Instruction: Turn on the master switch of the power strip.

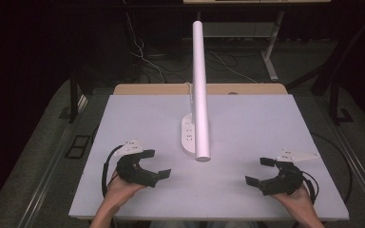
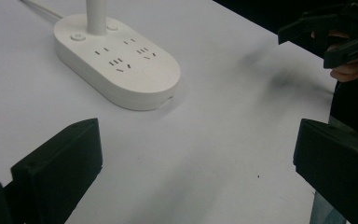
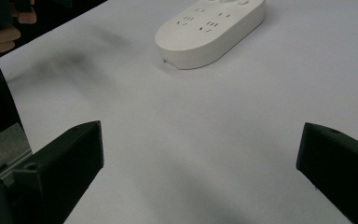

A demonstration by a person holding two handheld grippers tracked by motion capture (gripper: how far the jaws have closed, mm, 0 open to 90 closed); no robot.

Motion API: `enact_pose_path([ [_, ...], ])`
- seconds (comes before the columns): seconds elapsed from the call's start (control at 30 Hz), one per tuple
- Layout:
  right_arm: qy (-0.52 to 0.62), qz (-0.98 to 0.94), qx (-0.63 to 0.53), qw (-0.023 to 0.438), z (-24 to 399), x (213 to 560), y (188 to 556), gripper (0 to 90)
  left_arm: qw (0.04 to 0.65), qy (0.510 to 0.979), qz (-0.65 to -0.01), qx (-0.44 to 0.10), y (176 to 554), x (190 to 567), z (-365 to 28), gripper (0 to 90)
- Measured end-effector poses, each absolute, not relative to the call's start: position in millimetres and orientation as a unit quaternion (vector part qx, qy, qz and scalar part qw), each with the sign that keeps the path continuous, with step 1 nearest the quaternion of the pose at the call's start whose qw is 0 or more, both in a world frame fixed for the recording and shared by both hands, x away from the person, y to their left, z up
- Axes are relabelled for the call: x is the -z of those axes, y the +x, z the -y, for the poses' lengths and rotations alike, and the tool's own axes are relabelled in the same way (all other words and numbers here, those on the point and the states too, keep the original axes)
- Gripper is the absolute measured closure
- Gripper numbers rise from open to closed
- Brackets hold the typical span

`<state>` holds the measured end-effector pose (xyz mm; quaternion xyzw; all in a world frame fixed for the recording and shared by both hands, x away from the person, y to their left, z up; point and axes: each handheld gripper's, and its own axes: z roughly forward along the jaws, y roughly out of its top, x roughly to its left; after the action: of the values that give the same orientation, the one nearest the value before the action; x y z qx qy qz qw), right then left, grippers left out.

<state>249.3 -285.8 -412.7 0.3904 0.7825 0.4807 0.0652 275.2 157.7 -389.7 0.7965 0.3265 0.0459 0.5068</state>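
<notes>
The lamp (image 1: 200,90) stands mid-table (image 1: 266,123) on its socket base (image 2: 116,60). Left gripper (image 1: 158,165) and right gripper (image 1: 256,171) rest spread, empty. Risk: a careless nudge likely topples the tall lamp.

From my feed I see a white table (image 1: 266,133) on grey carpet (image 1: 43,142), cables (image 1: 142,52) trailing behind, metal desk legs (image 1: 271,57), and pretty dark surroundings.
</notes>
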Motion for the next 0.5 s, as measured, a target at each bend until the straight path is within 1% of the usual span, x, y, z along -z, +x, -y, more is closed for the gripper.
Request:
enact_pose_path([
  [0.5,0.391,-0.782,-0.481,0.067,288,413,250,0.0,0.499,0.802,-0.325,-0.044,294,376,-154,0.8],
])
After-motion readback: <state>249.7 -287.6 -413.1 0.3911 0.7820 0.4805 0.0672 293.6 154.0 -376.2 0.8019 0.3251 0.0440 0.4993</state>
